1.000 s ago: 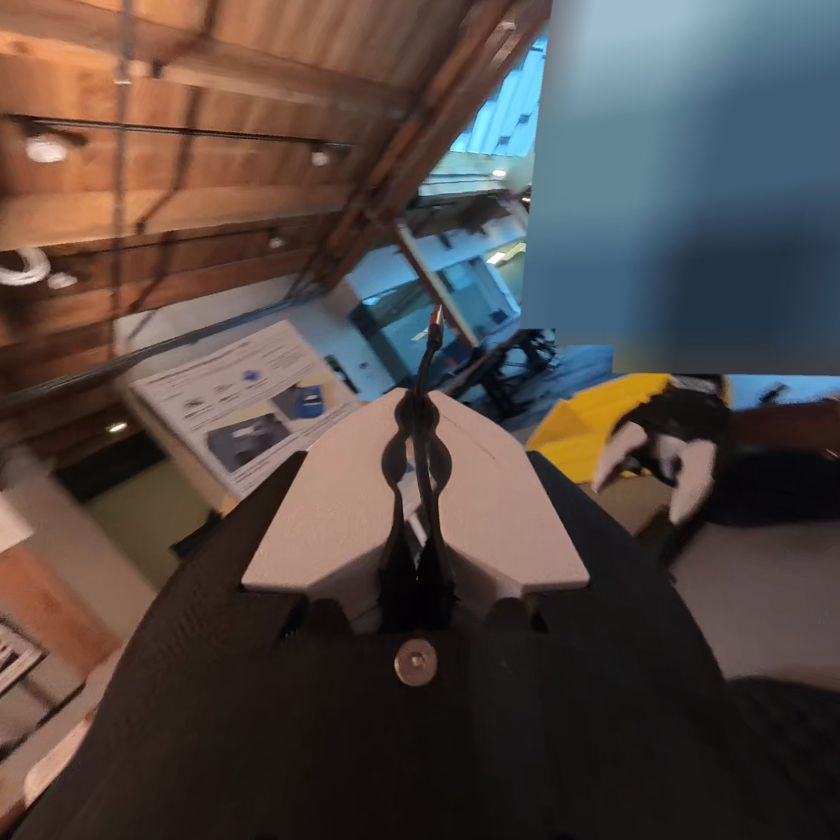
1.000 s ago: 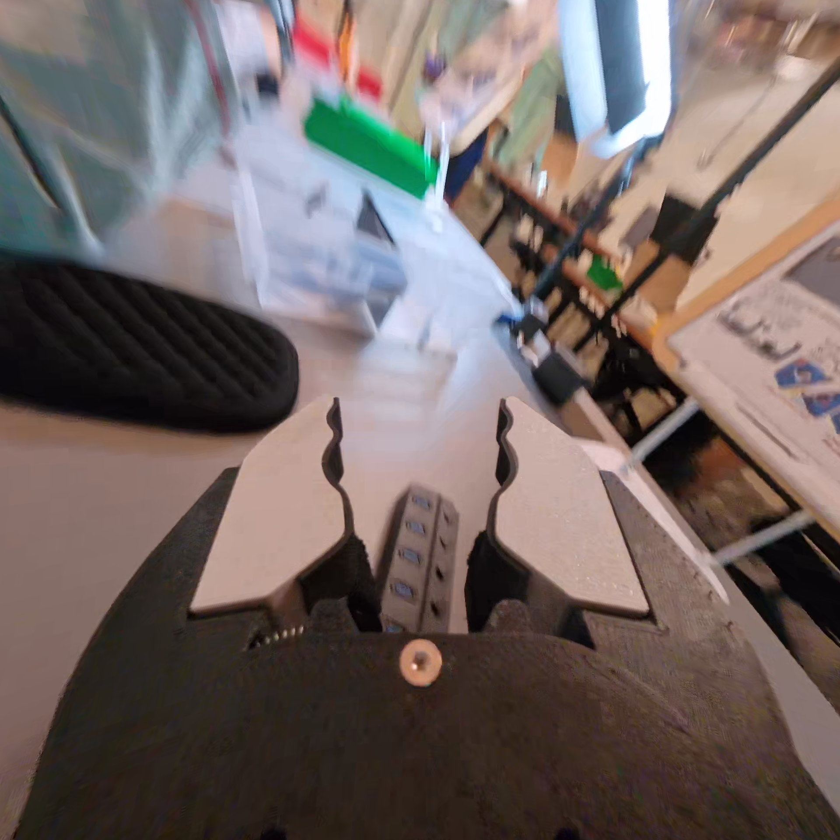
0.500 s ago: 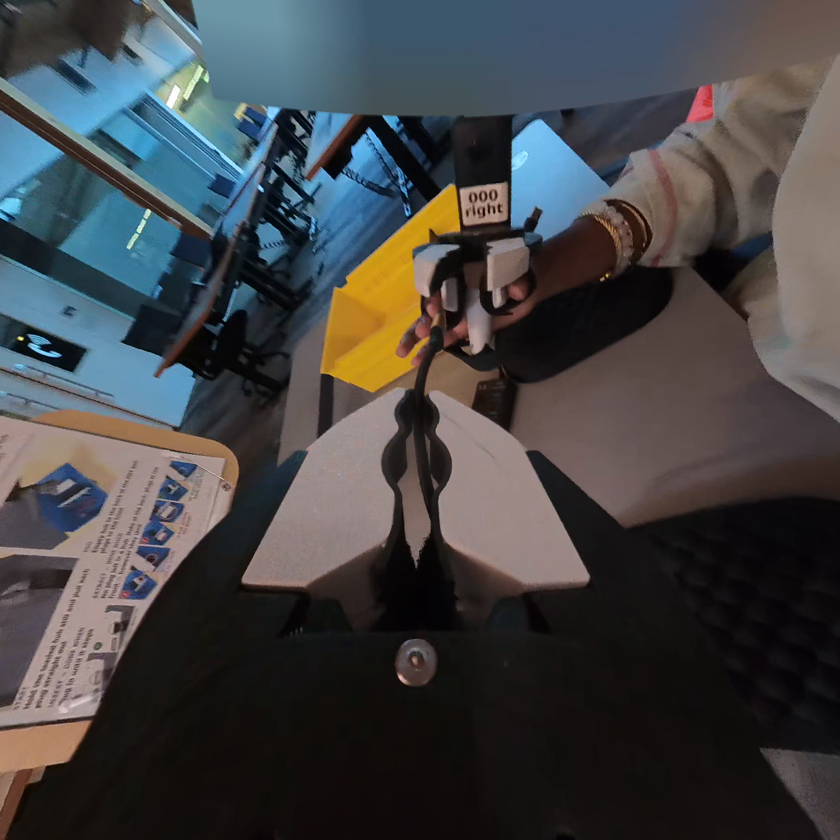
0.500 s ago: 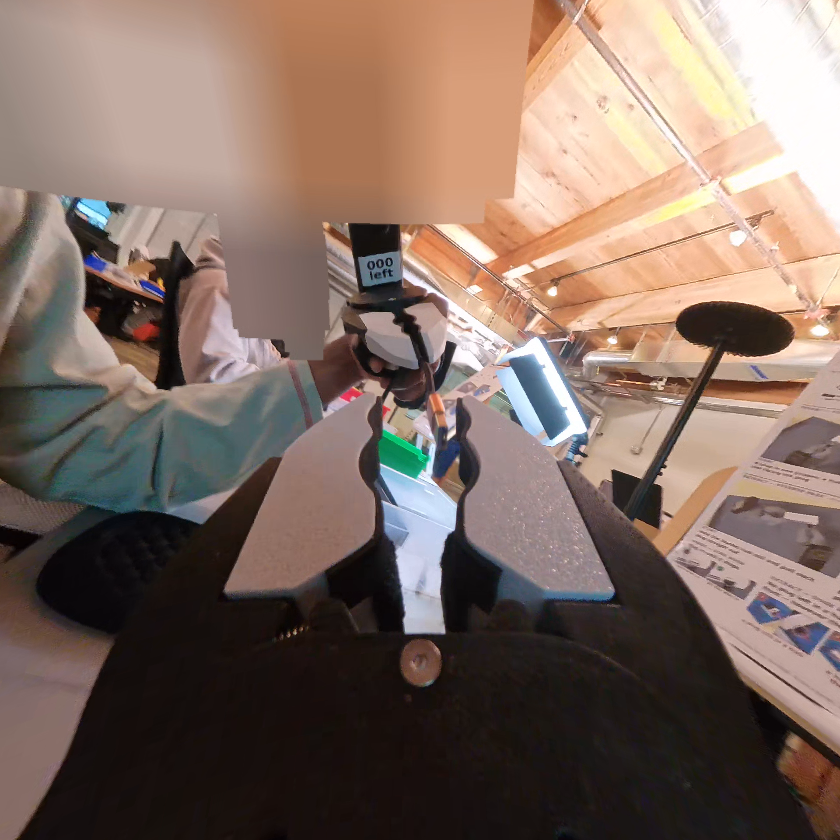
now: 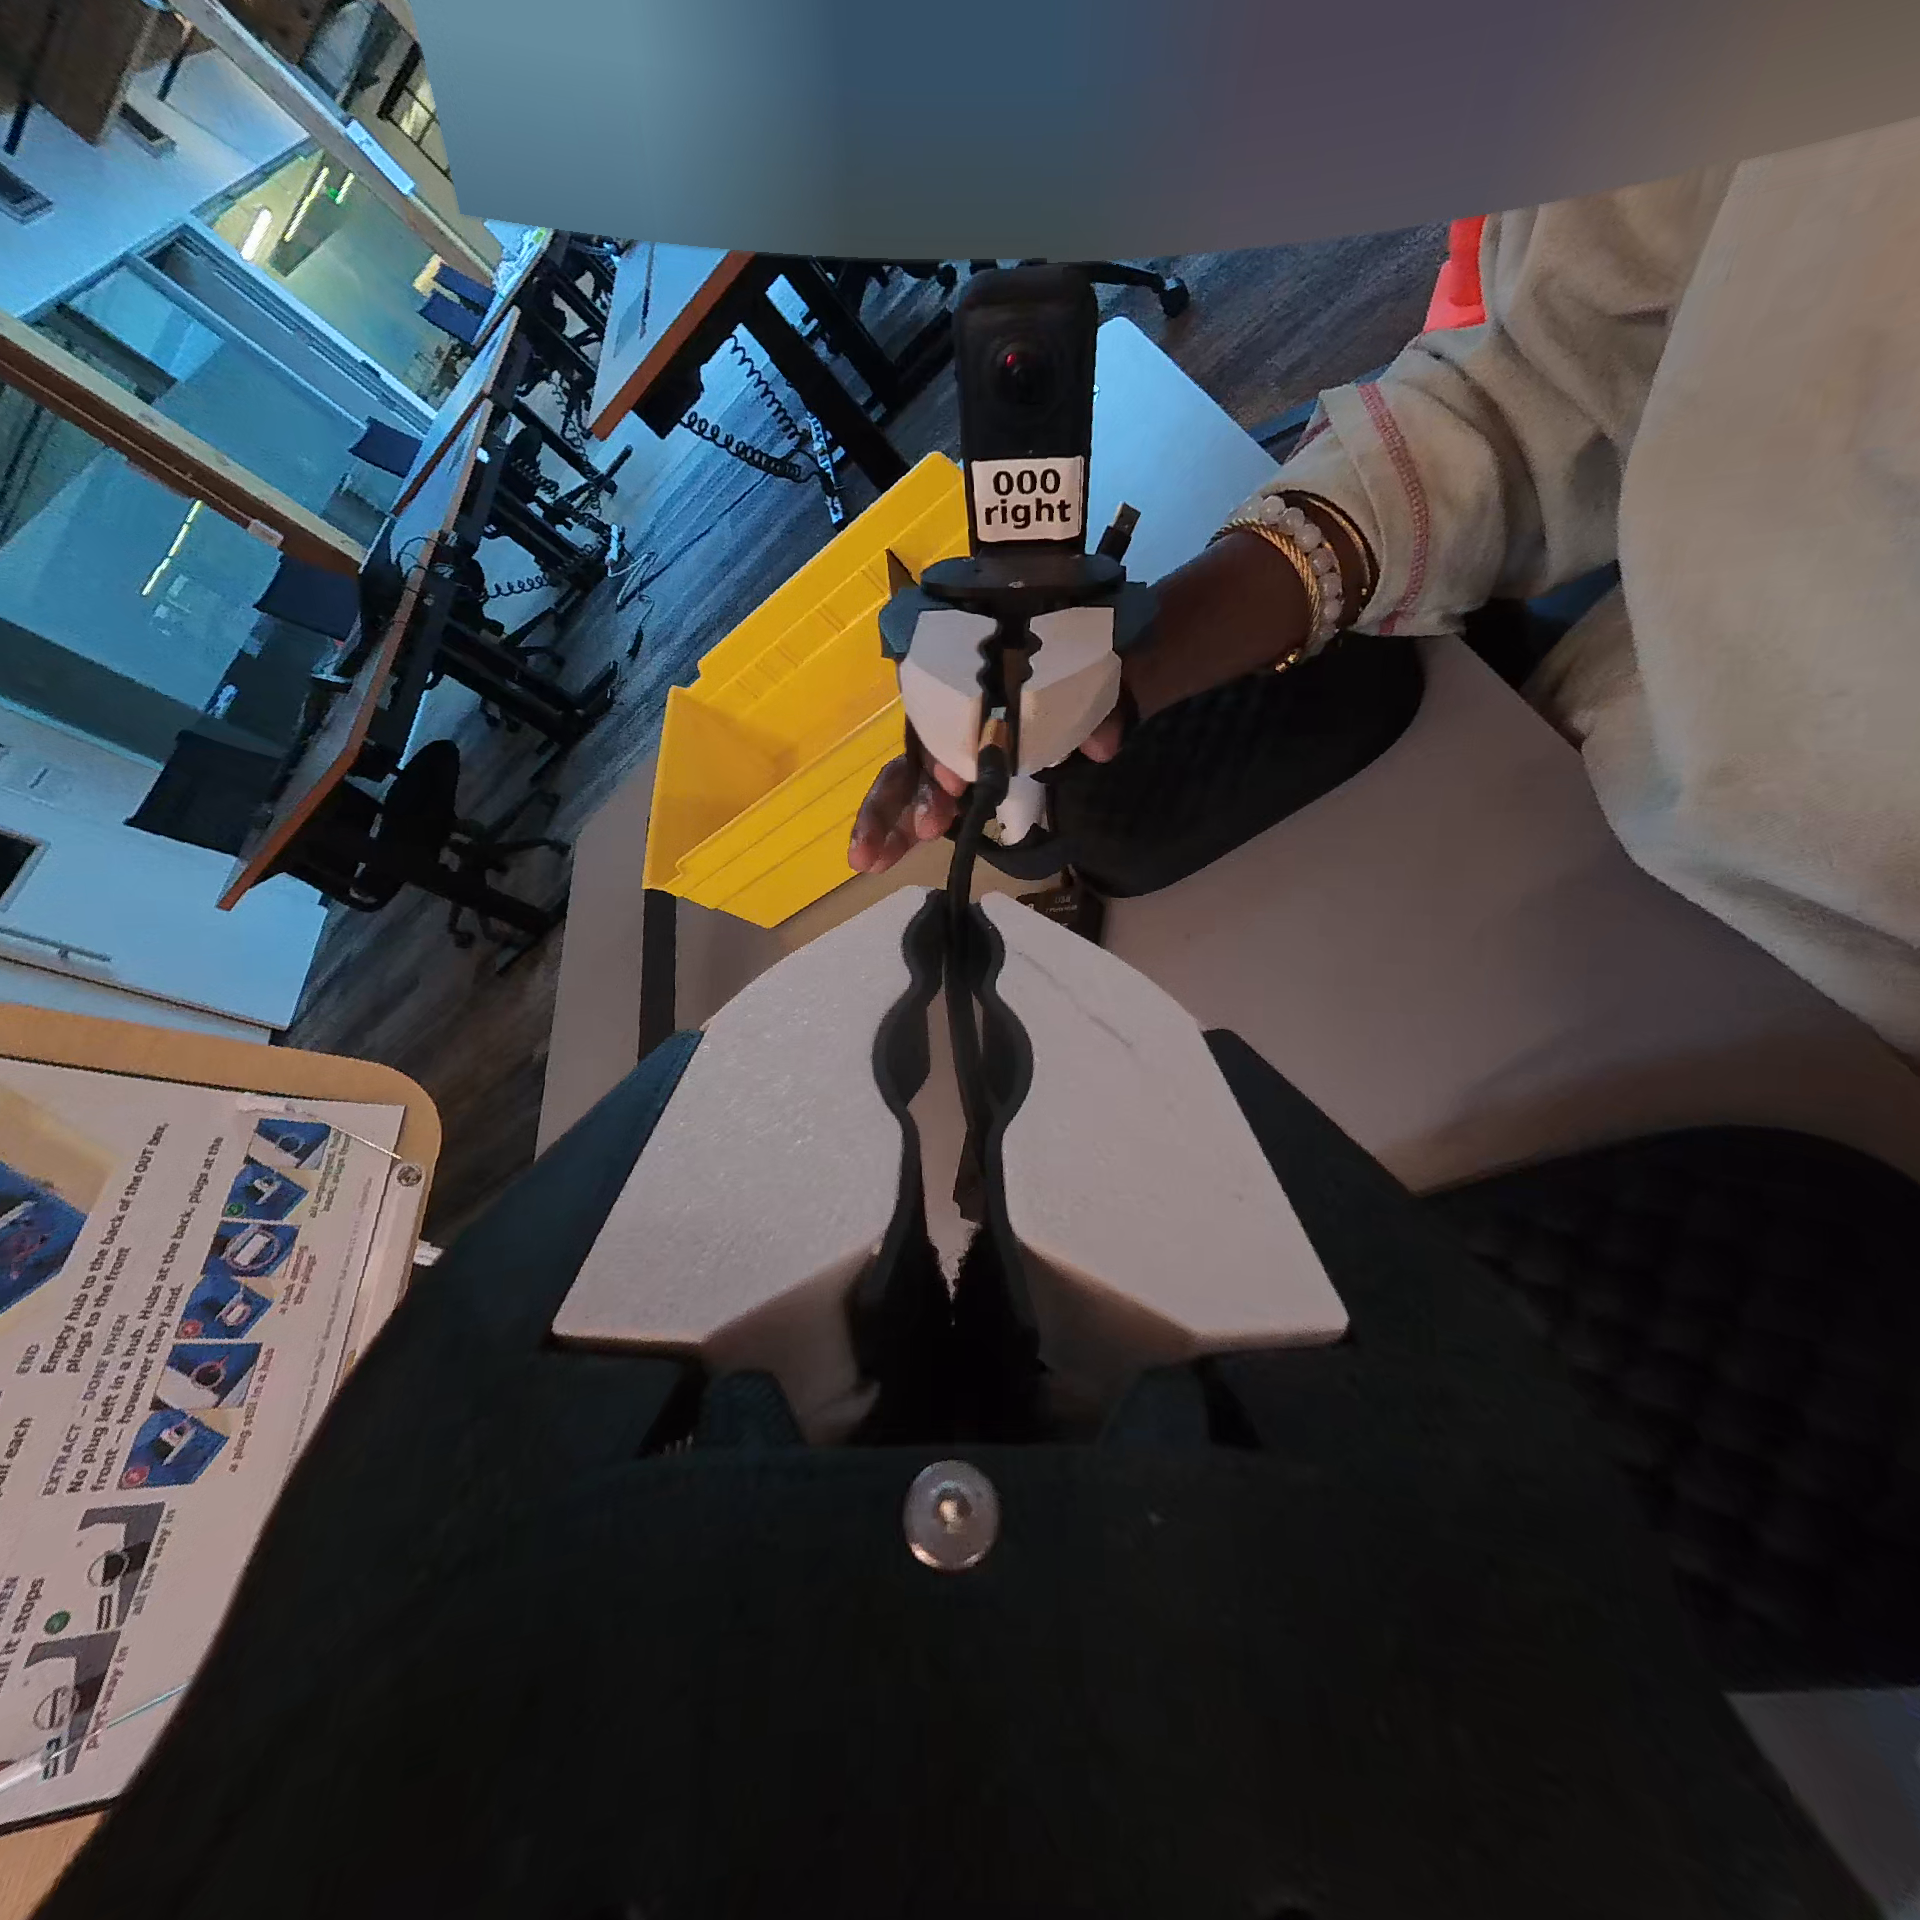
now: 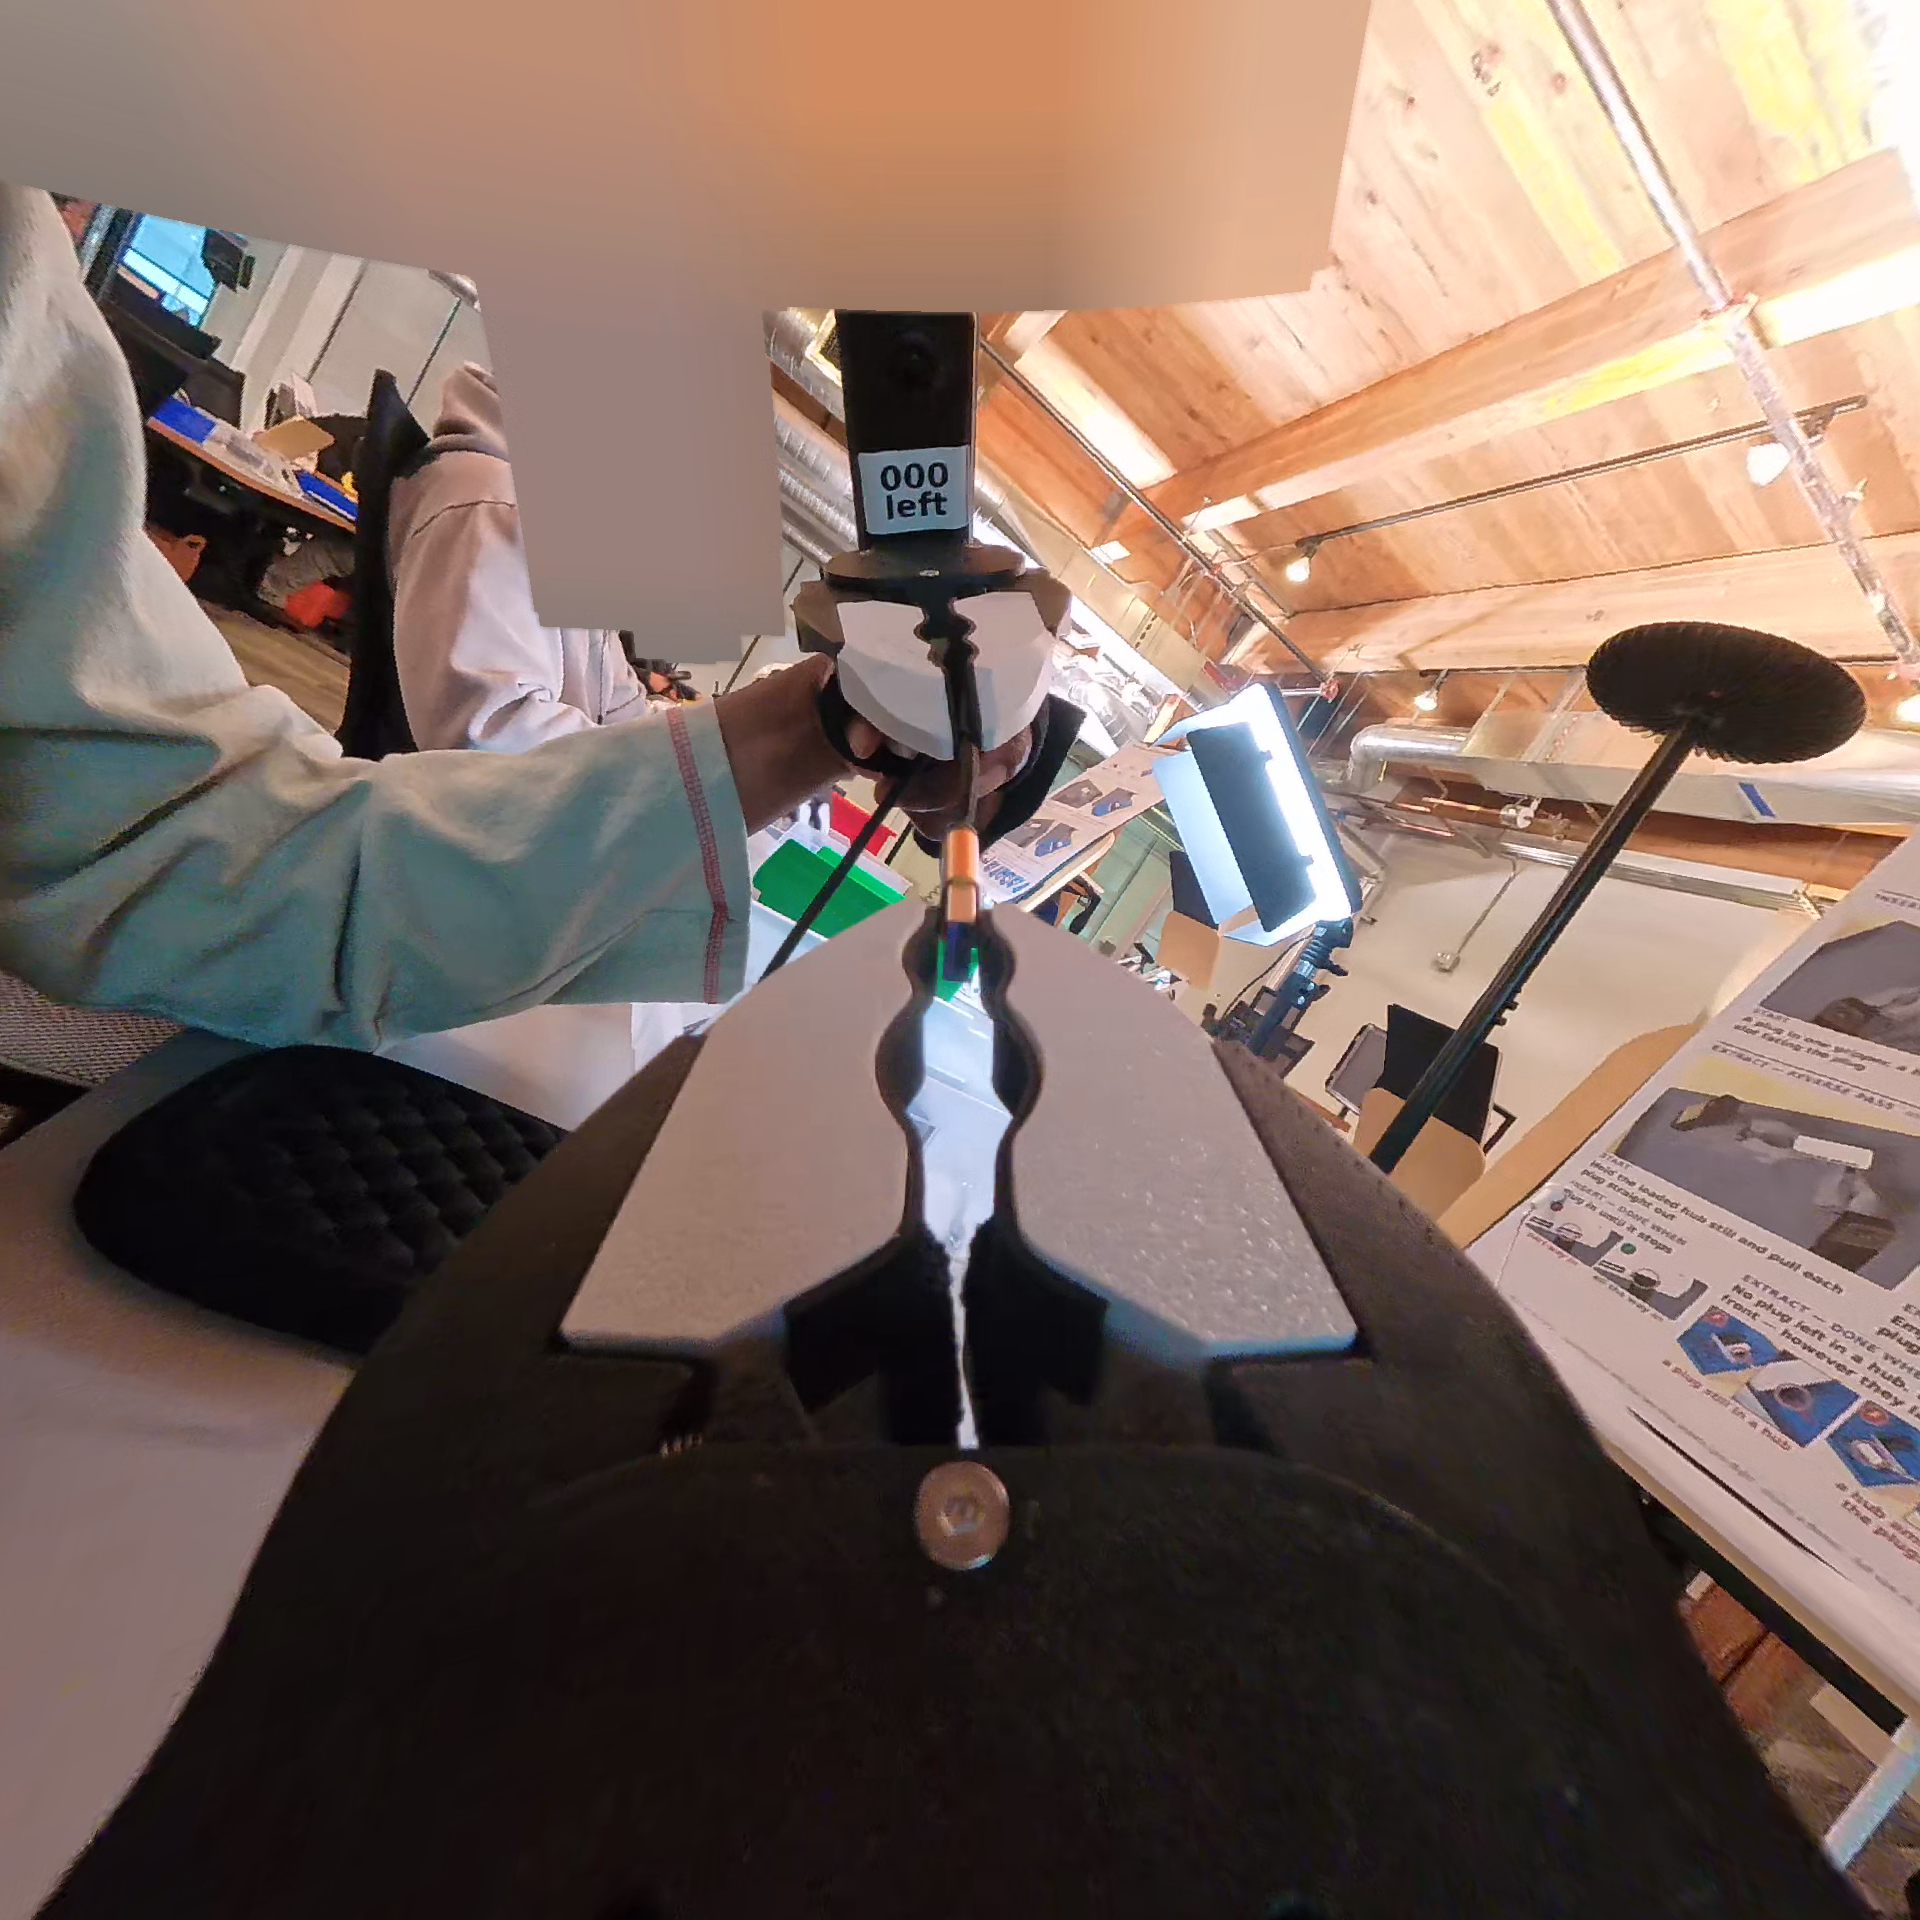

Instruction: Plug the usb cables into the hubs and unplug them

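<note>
Both grippers are held up above the table and point at each other. My left gripper [image 5: 961, 914] is shut on a black USB cable [image 5: 966, 831] that runs out past its tips. The cable ends in an orange-collared plug [image 6: 958, 868]. My right gripper [image 6: 956, 925] is shut on the plug's blue tip. In the left wrist view the right gripper [image 5: 992, 717] is closed around the cable's end. In the right wrist view the left gripper [image 6: 951, 675] shows with the cable clamped and a loose strand [image 6: 842, 883] hanging down. A small dark hub [image 5: 1060, 904] lies on the table beyond my left fingertips.
A yellow bin [image 5: 790, 748] stands at the table's [image 5: 1403, 987] far edge. A black padded mat [image 6: 301, 1184] lies on the table. Instruction sheets [image 5: 156, 1351] [image 6: 1766, 1195] lie on a board beside it. A lit lamp panel [image 6: 1257, 810] and a green bin [image 6: 821, 883] stand farther off.
My right gripper rose from the hub on the table, turned toward the left gripper and closed on the plug. My left gripper swung down from the ceiling, still holding the cable.
</note>
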